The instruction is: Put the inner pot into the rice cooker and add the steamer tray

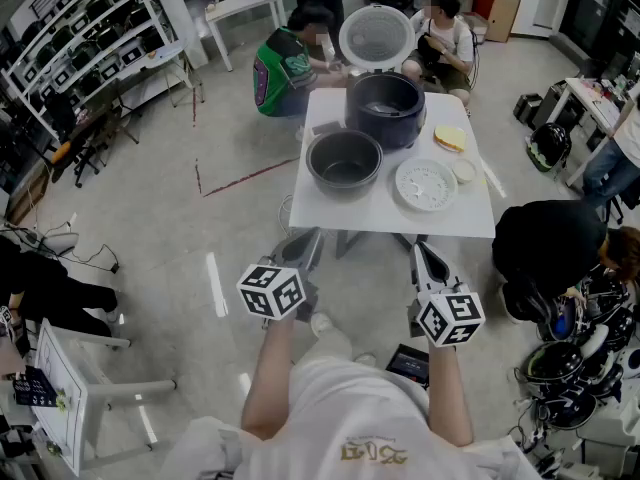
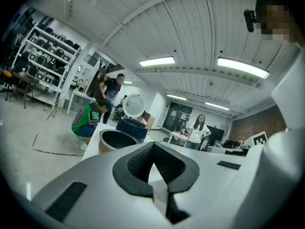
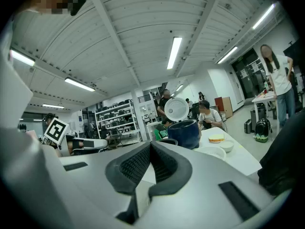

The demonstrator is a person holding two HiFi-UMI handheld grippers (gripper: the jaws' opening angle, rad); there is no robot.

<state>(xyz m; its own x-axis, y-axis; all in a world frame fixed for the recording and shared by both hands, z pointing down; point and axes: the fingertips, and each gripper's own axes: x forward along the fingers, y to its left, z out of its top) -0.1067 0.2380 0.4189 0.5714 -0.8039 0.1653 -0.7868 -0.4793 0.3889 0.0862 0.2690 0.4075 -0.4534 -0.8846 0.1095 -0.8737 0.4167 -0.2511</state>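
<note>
A dark blue rice cooker (image 1: pixel 386 108) stands at the far side of a white table (image 1: pixel 330 214), its white lid (image 1: pixel 376 38) raised. In front of it, toward the left, sits the grey inner pot (image 1: pixel 344 160). The white perforated steamer tray (image 1: pixel 425 184) lies to the pot's right. My left gripper (image 1: pixel 308 239) and right gripper (image 1: pixel 426 252) hover short of the table's near edge, both shut and holding nothing. The pot (image 2: pixel 114 140) and cooker (image 2: pixel 131 127) show ahead in the left gripper view; the cooker (image 3: pixel 186 133) and tray (image 3: pixel 209 151) appear in the right gripper view.
A small white bowl (image 1: pixel 463 171) and a yellow sponge-like item (image 1: pixel 450 138) lie on the table's right side. People crouch or sit behind the table (image 1: pixel 285 68). A seated person (image 1: pixel 545 243) and bags are at the right. Shelving (image 1: pixel 80 28) lines the left wall.
</note>
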